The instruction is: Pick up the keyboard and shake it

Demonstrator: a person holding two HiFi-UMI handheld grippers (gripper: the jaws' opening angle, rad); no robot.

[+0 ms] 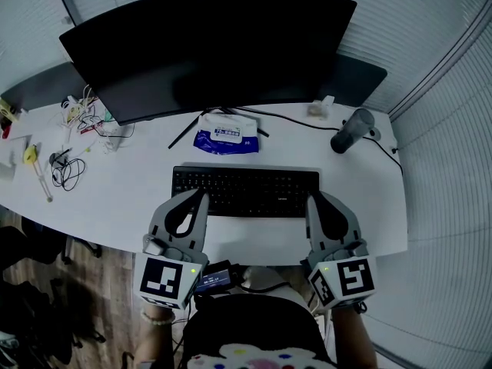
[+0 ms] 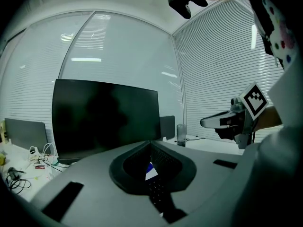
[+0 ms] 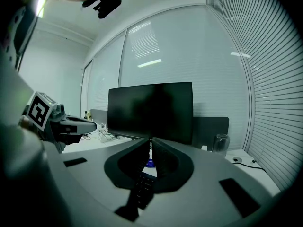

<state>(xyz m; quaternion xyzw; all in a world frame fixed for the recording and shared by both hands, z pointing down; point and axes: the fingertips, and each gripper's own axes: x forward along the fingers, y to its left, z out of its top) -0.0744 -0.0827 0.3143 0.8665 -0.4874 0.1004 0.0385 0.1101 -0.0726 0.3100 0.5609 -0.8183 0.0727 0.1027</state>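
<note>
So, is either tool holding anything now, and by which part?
Nothing is held. The left tool and right tool are shut empty, tips over the near corners of the flat black keyboard.

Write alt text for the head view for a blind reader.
Seen from above, the left claw and right claw, both shut, reach over the near corners of a black keyboard on a white desk. Behind it: a dark monitor and blue packet.

White desk (image 1: 115, 194) backs onto slatted blinds (image 1: 450, 167), above wooden floor (image 1: 100, 283).
</note>
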